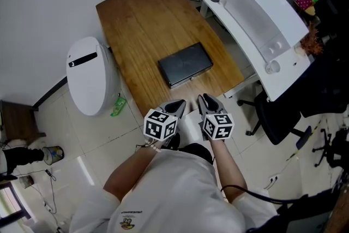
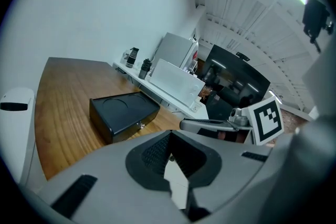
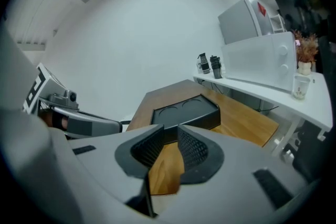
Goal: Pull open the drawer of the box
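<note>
The box [image 1: 185, 64] lies flat on the near right part of the table [image 1: 140, 18], turned at a slant. Its front face, with a small lock [image 2: 140, 125], looks toward the near right edge. That face seems to be the drawer front, and it sits flush, so the drawer is not yet out.

My right gripper [image 1: 207, 102] hangs just short of the table's near edge, aimed at the box and well apart from it. Its jaws stand partly open with only bare wood showing between them. I judge that gap is there to fit over the front lip or the lock.

My left gripper [image 1: 175, 107] sits just beside the right, also aimed at the box. Its tips are pressed together and nothing is in them. I guess it is there to brace the box, since a light box on smooth wood may slide when I pull.

A white bin [image 1: 92, 76] stands on the floor left of the table, and a white desk [image 1: 272, 24] runs along the right.
</note>
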{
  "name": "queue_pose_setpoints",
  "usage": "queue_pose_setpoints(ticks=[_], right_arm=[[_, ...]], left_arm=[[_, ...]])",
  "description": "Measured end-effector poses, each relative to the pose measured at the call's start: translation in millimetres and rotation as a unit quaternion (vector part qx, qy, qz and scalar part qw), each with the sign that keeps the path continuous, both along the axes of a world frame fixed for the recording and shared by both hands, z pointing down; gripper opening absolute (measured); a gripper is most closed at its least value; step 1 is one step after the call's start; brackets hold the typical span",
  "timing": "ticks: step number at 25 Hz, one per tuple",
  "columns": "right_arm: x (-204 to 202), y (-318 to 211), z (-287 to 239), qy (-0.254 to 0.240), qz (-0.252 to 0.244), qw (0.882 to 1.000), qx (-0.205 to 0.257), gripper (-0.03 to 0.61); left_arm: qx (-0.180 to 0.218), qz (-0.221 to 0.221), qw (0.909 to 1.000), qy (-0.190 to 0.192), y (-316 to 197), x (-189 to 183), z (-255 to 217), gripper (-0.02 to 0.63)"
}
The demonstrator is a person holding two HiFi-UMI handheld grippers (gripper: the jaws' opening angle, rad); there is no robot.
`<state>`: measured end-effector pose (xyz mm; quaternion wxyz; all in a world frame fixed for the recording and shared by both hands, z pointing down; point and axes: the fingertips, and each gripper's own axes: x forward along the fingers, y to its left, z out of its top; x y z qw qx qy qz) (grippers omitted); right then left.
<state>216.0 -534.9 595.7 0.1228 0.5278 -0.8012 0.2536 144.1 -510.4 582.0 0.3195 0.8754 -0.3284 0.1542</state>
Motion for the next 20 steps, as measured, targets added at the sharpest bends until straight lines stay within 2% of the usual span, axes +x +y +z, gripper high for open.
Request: queue_pose_setpoints(ticks=[14,20], right_arm=[[-5,-55,65,0.047,0.001,0.998,-0.046,0.092],[-3,-71,91,0.061,0.002,0.996,-0.066,0.103]], left_arm=[[-0.022,0.045,0.9984,-0.026,-34,9,40,0.002],[-0.032,0.049,0.9978,-0.032,-45,10,56,0.002]])
